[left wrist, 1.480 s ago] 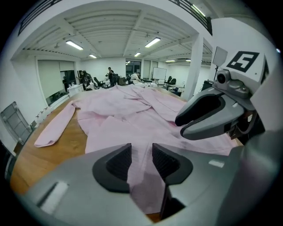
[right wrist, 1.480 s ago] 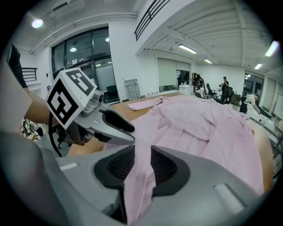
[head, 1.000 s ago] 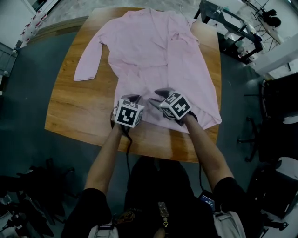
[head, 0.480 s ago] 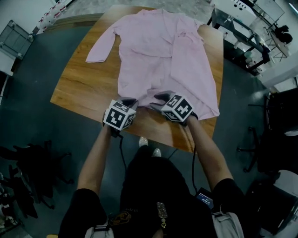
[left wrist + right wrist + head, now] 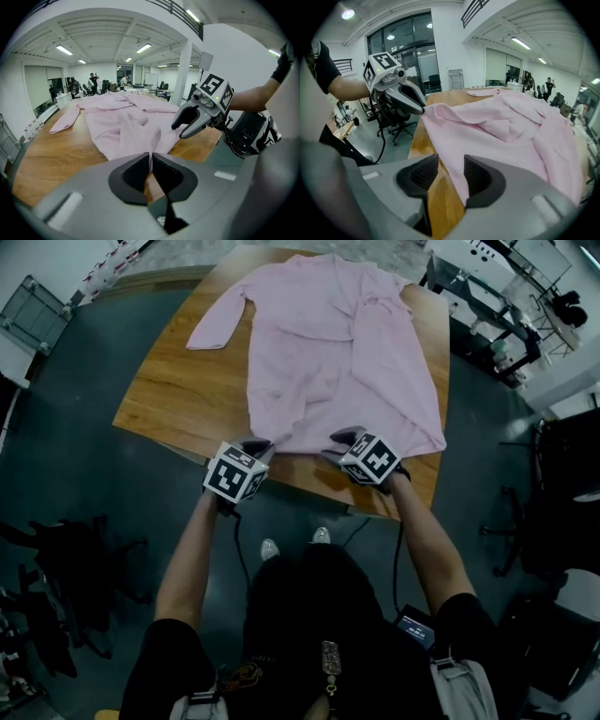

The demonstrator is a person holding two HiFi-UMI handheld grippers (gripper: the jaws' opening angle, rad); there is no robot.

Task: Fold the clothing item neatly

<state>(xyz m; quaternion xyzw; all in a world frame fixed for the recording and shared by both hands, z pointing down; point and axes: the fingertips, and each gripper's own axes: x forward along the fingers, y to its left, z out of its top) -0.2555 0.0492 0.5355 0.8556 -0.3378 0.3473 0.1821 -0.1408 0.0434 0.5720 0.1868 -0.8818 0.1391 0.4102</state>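
A pink long-sleeved shirt (image 5: 328, 352) lies spread on the wooden table (image 5: 187, 399), collar at the far end, left sleeve (image 5: 217, 322) angled outward. My left gripper (image 5: 261, 444) is shut on the hem's near left corner; in the left gripper view the cloth (image 5: 122, 122) runs into the closed jaws of that gripper (image 5: 151, 161). The right gripper (image 5: 339, 437) hovers at the hem's middle with its jaws apart. In the right gripper view the hem edge (image 5: 454, 178) lies in the gap untouched, and the left gripper (image 5: 419, 105) pinches the corner.
The table's front edge (image 5: 309, 495) lies just under both grippers. Desks and equipment (image 5: 487, 306) stand to the right, dark bags (image 5: 66, 559) on the floor at left. An office chair (image 5: 389, 122) stands beyond the table's side. Several people stand far off (image 5: 93, 82).
The head view has drawn back from the table. Both grippers now sit closer to the table's front edge, still at the shirt's hem.
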